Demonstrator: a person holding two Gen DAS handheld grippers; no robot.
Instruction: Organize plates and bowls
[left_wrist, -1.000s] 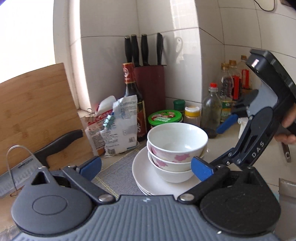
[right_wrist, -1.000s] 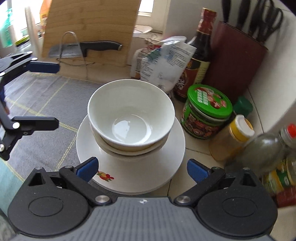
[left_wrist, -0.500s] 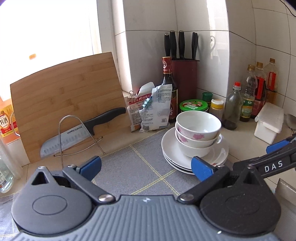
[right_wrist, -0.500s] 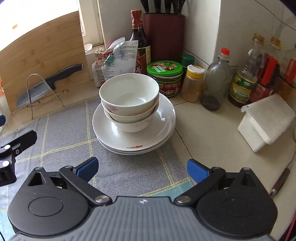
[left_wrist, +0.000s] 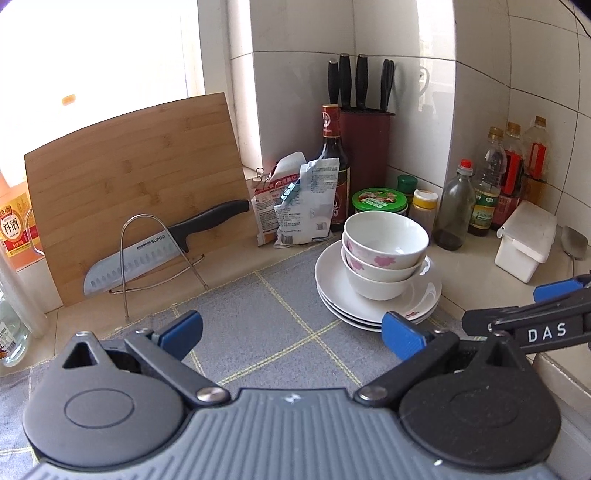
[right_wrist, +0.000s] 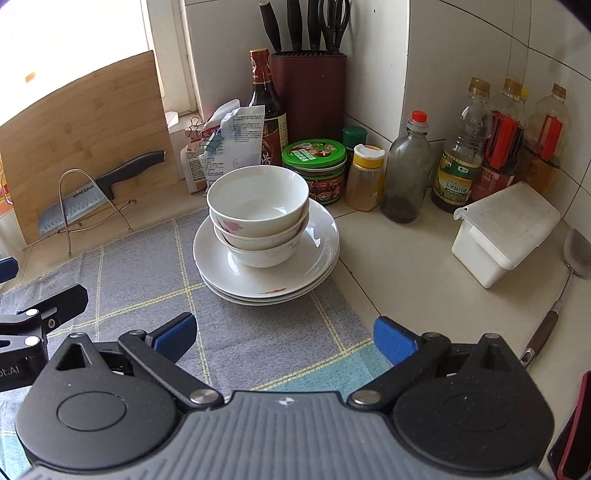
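A stack of white bowls (left_wrist: 384, 254) with pink flower prints sits on a stack of white plates (left_wrist: 332, 288) at the far right of the grey checked mat (left_wrist: 258, 325). It also shows in the right wrist view, bowls (right_wrist: 258, 218) on plates (right_wrist: 266, 284). My left gripper (left_wrist: 291, 332) is open and empty, held back from the stack over the mat. My right gripper (right_wrist: 284, 336) is open and empty, also back from the stack. The right gripper's side shows at the left wrist view's right edge (left_wrist: 535, 321).
A cutting board (left_wrist: 133, 177) and a knife on a wire stand (left_wrist: 147, 251) are at the back left. Packets (left_wrist: 299, 203), a sauce bottle (left_wrist: 334, 166), a knife block (left_wrist: 365, 155), jars and oil bottles (right_wrist: 461, 158) line the wall. A white box (right_wrist: 502, 232) and spatula (right_wrist: 569, 280) lie right.
Both grippers have pulled back and up from the stack, which now looks smaller and farther. The bowls and plates have not moved.
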